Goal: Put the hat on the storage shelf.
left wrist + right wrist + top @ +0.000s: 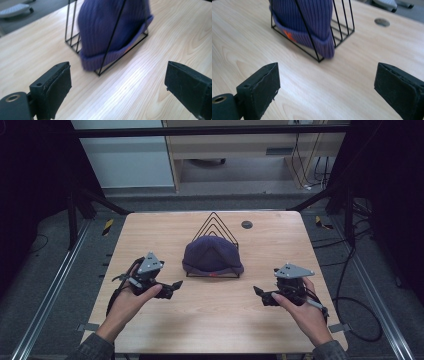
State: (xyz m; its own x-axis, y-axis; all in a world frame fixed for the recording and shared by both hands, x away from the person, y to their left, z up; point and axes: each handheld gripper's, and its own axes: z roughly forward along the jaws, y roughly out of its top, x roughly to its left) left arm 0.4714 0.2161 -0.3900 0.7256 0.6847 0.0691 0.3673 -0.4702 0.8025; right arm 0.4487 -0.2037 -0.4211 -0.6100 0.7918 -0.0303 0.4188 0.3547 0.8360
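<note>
Purple knit beanie (212, 256) sits draped on a black wire rack (216, 226) mid-desk (150, 227), between the two grippers. Left gripper (176, 285) and right gripper (257, 292) both have fingers (58, 85) spread wide, gripping nothing, clear of the beanie.

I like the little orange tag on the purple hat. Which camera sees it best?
The right gripper view: the orange tag sits large on the hat's cuff. The high view shows it as a tiny speck; the left gripper view catches a blurred sliver.
</note>
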